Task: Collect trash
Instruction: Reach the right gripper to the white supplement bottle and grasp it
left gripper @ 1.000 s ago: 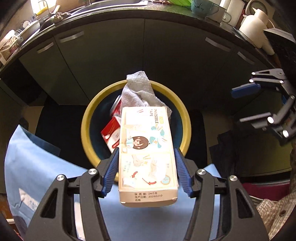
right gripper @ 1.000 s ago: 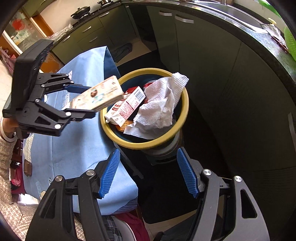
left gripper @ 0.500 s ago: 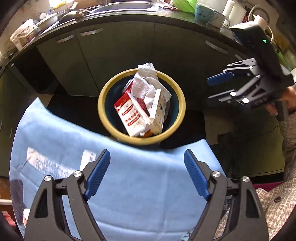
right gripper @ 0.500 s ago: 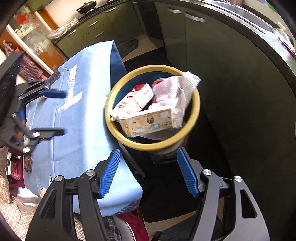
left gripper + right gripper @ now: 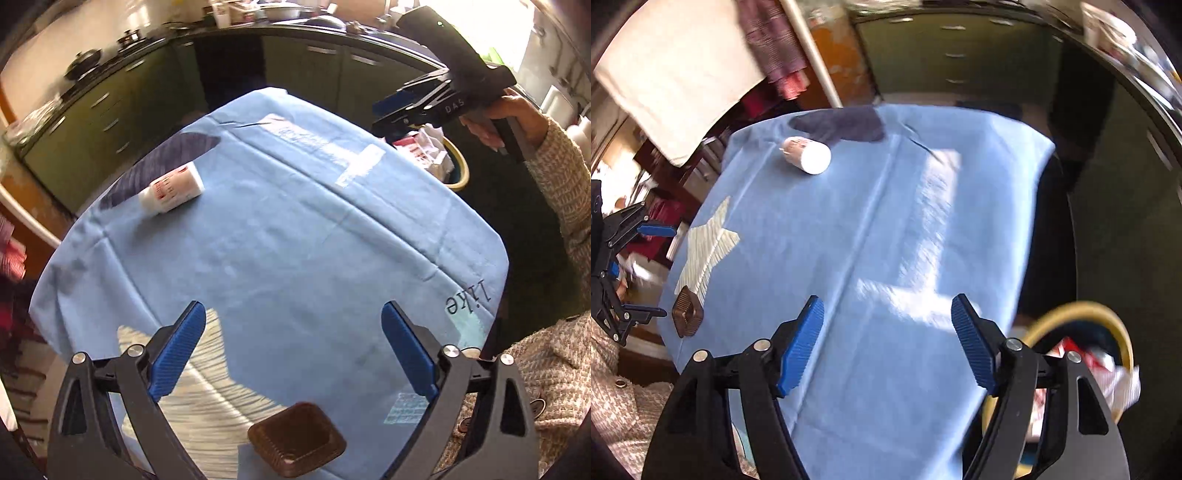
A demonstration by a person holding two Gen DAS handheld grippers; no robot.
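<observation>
Over blue tablecloth [image 5: 295, 229], left tool [image 5: 293, 347] and right tool [image 5: 888, 338] are opening, both empty.

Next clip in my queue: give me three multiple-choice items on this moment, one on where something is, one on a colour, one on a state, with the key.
1. Where does the white cup lie?
A. in the bin
B. on its side on the blue cloth
C. between the left tongs

2. What colour is the bin's rim?
A. yellow
B. red
C. white

3. What is between the pads of the left tongs?
A. a carton
B. a paper towel
C. nothing

Key:
1 B, the cup rests on its side on the blue cloth, far from both pairs of tongs.
2 A, the rim shows yellow beside the right tongs, with cartons and paper inside the bin.
3 C, the left tongs' jaws are opening and only cloth shows between them; the brown tray lies near them, untouched.
</observation>
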